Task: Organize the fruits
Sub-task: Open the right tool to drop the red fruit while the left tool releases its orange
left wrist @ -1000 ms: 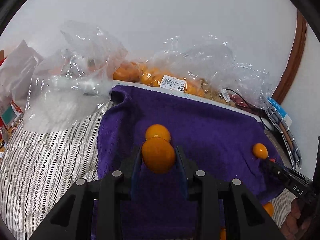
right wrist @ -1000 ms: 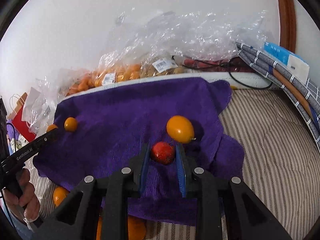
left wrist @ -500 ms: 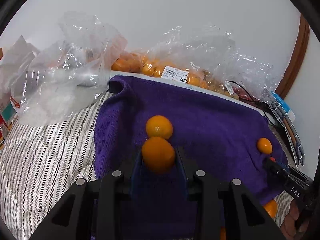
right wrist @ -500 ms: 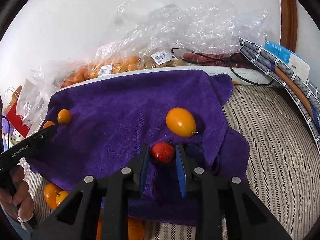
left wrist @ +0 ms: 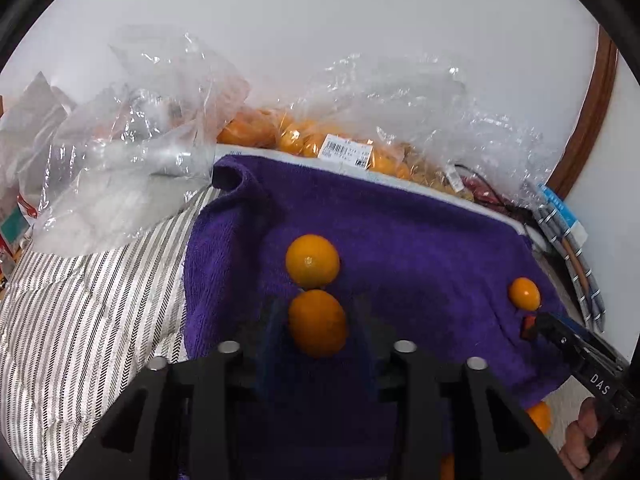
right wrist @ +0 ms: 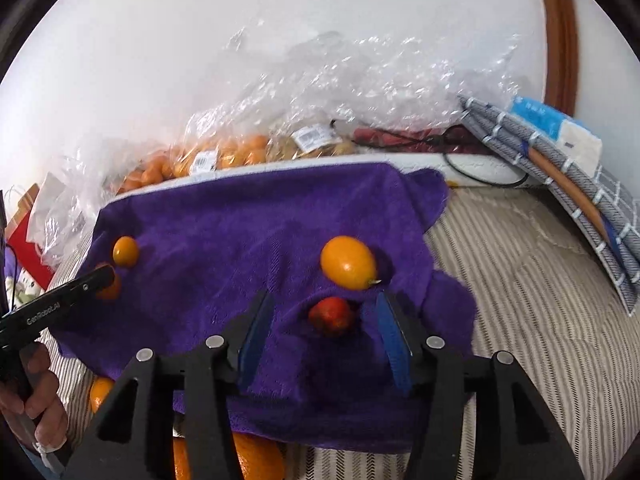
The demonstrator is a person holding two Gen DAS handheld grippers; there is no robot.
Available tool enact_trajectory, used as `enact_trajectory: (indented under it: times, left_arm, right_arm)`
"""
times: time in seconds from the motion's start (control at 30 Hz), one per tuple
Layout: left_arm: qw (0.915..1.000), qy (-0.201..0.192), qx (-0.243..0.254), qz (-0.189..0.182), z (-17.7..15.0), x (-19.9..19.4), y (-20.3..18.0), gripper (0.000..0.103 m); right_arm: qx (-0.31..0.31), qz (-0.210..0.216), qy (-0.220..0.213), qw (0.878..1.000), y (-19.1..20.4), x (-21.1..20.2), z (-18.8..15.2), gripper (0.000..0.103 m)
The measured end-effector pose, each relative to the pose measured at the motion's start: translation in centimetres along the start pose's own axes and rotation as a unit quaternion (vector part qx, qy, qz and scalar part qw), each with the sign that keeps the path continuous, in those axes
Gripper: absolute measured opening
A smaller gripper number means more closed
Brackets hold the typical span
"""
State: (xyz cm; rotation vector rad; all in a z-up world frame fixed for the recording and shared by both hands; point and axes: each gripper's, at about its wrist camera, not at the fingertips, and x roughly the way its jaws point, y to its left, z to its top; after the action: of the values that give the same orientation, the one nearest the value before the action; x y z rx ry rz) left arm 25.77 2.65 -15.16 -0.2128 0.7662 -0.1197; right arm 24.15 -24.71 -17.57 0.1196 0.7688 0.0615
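A big striped blanket [right wrist: 532, 280] covers the bed, and a purple towel [left wrist: 400, 232] lies spread on top of it. Behind the towel, by the white wall, sit crinkly clear bags of oranges [left wrist: 304, 136]. The left tongs [left wrist: 316, 320] are opening, and an orange [left wrist: 318, 322] sits between the two sides on the towel; the blue pads look just off it. A second orange [left wrist: 313, 260] rests right behind it, touching it. The right tongs [right wrist: 320, 320] are opening too and stand wide apart. A little red fruit [right wrist: 331, 315] lies on the towel between them, and neither blue pad touches it. Just behind it is a yellow-orange oval fruit [right wrist: 348, 262] with a tiny stem. More orange fruit [right wrist: 256, 460] peeks out from under the near edge of the towel.
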Motion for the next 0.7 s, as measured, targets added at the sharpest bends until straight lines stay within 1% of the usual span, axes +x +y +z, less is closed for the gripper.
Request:
enact_trajectory:
  times: [0.03, 0.17, 0.23, 0.33, 0.47, 0.53, 0.6, 0.67, 0.7]
  left_arm:
    - [1.0, -0.006, -0.002, -0.007, 0.1, -0.3, 0.1, 0.049]
    - [0.9997, -0.023, -0.003, -0.012, 0.2, -1.1, 0.3, 0.049]
    - [0.9996, -0.027, -0.005, -0.012, 0.2, -1.3, 0.3, 0.049]
    - [0.9994, -0.029, -0.008, -0.015, 0.2, -1.6, 0.4, 0.049]
    - [0.999, -0.042, -0.005, -0.014, 0.1, -2.3, 0.2, 0.049]
    - [0.9986, -0.051, -0.001, -0.014, 0.1, -2.7, 0.0, 0.049]
    - [0.9979, -0.064, 0.005, -0.011, 0.0, -3.3, -0.2, 0.049]
    - [0.9968, -0.079, 0.013, -0.004, -0.2, -4.1, -0.4, 0.049]
    - [0.9962, -0.085, 0.015, -0.001, -0.3, -4.5, -0.5, 0.049]
  right_arm:
    - [0.001, 0.0, -0.004, 1.0, -0.1, -0.2, 0.0, 0.053]
    - [0.003, 0.008, -0.01, 1.0, -0.2, -1.1, 0.0, 0.053]
    - [0.007, 0.006, -0.009, 1.0, -0.2, -1.8, -0.1, 0.053]
    - [-0.005, 0.008, -0.01, 1.0, 0.2, -3.2, -0.8, 0.053]
    - [-0.036, 0.019, -0.011, 0.999, 1.3, -5.3, -2.8, 0.05]
    - [-0.044, 0.035, -0.007, 0.998, 1.8, -6.0, -4.1, 0.05]
    - [-0.048, 0.049, 0.003, 0.998, 2.2, -6.0, -5.3, 0.048]
    - [-0.049, 0.05, 0.012, 0.997, 2.4, -5.7, -6.0, 0.044]
    - [-0.044, 0.054, 0.019, 0.997, 2.4, -5.4, -6.4, 0.043]
